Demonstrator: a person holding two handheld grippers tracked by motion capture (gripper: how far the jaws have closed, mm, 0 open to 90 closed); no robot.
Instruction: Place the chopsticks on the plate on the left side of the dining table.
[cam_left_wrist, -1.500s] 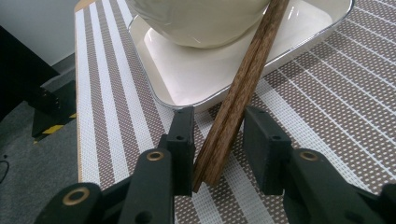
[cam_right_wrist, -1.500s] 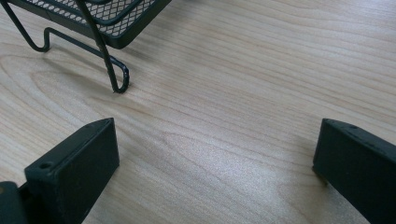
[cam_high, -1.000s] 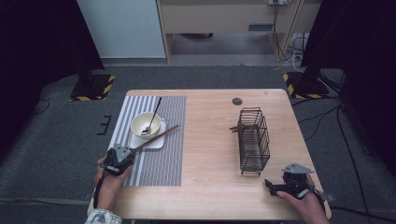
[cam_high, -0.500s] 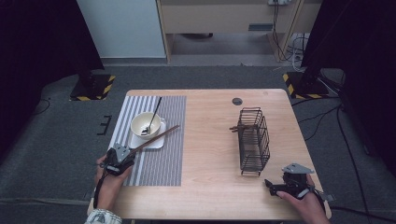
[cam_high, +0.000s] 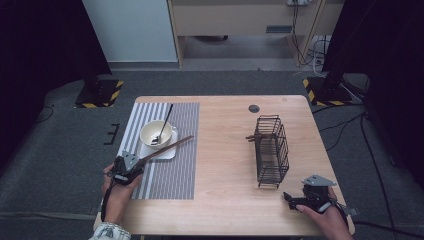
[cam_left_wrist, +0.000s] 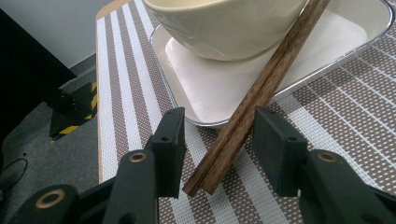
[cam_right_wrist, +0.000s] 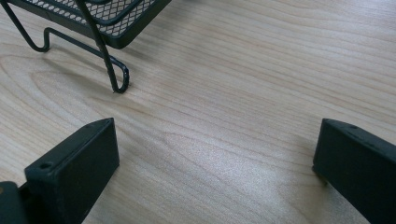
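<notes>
The left gripper (cam_left_wrist: 217, 140) straddles the chopsticks (cam_left_wrist: 261, 88) without clamping, while the right gripper (cam_right_wrist: 215, 158) gapes wide above the table (cam_right_wrist: 243, 93).

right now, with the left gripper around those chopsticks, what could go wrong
The left gripper is open around the near tips of the chopsticks, so a grip that far out may let them pivot or split apart. They lean against the bowl on its white tray; lifting could drag or nudge the bowl, which holds a spoon.
</notes>
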